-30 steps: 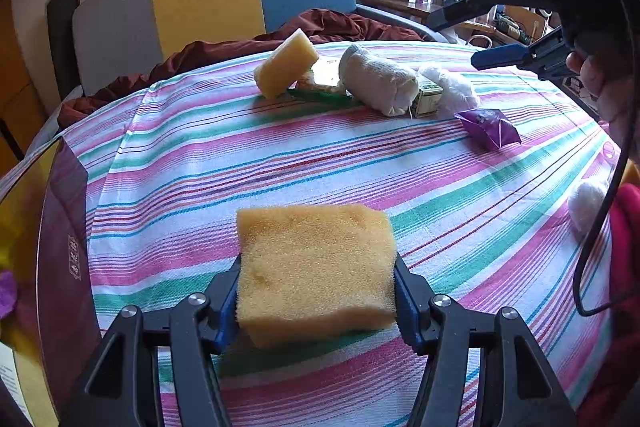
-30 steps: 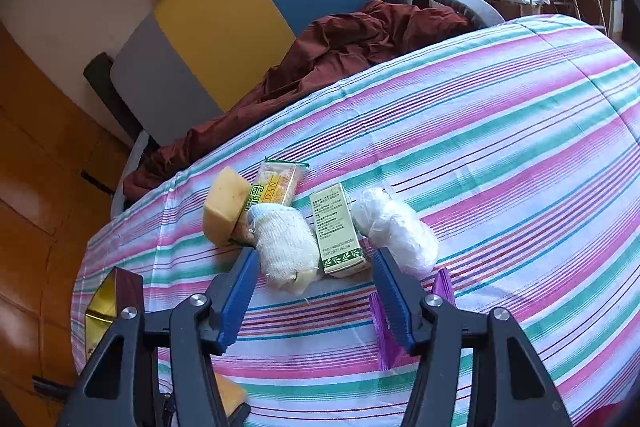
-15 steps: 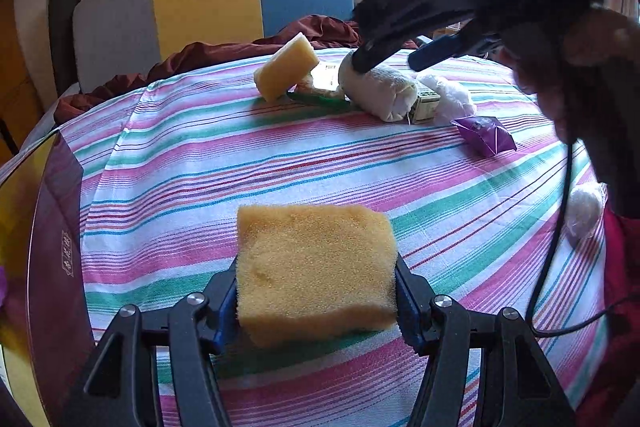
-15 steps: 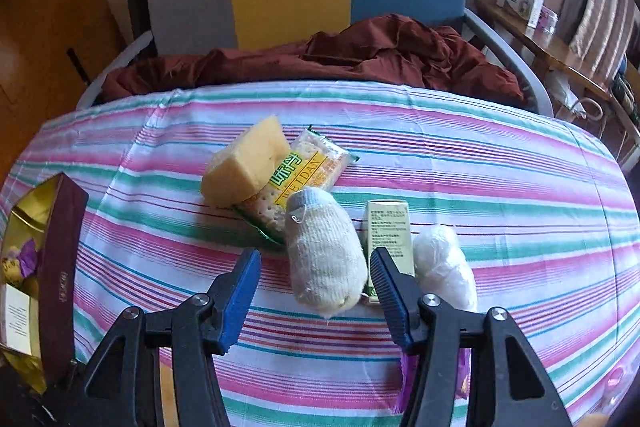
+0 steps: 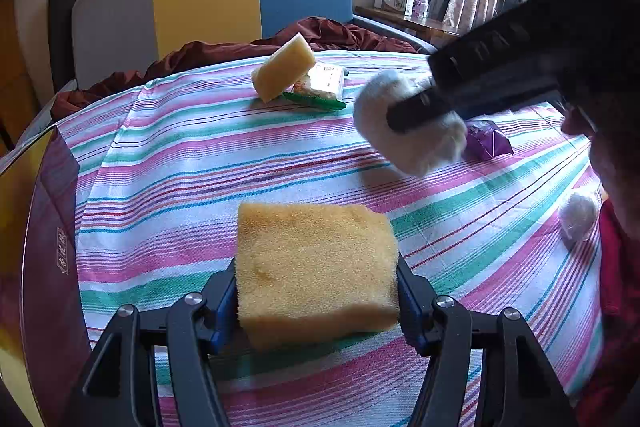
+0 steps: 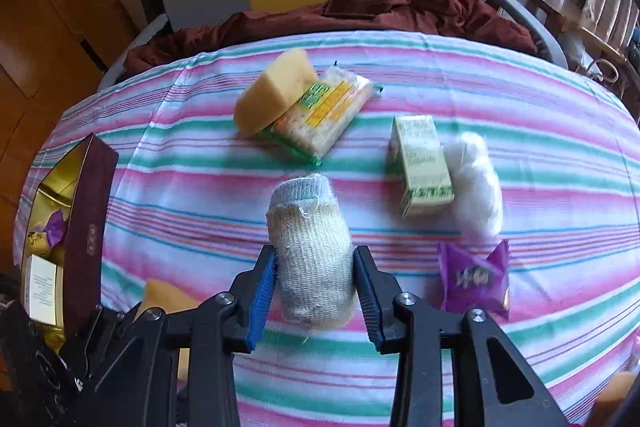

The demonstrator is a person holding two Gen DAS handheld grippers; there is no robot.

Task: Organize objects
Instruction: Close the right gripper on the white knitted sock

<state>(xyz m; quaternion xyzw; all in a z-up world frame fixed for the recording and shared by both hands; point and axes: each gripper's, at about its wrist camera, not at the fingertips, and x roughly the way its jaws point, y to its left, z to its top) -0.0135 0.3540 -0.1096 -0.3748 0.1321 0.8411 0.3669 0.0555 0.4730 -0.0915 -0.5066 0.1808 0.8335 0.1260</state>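
Tilting downward — right gripper (image 6: 314,287), rolled glove (image 6: 310,251).

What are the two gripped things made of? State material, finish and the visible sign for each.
Yellow block in the left gripper: probably foam sponge, matte, with a fine open-pored surface.
Rolled bundle in the right gripper: seemingly knitted cotton or wool, off-white with a grey ribbed cuff; knit rows and stray fibres show.

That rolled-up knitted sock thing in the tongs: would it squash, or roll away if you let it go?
The rolled sock looks soft: its knit sides dent slightly where the right tongs press, so it probably squashes rather than slips. It is likely light. Being roughly cylindrical, it might roll a little on the striped tablecloth if dropped sideways.
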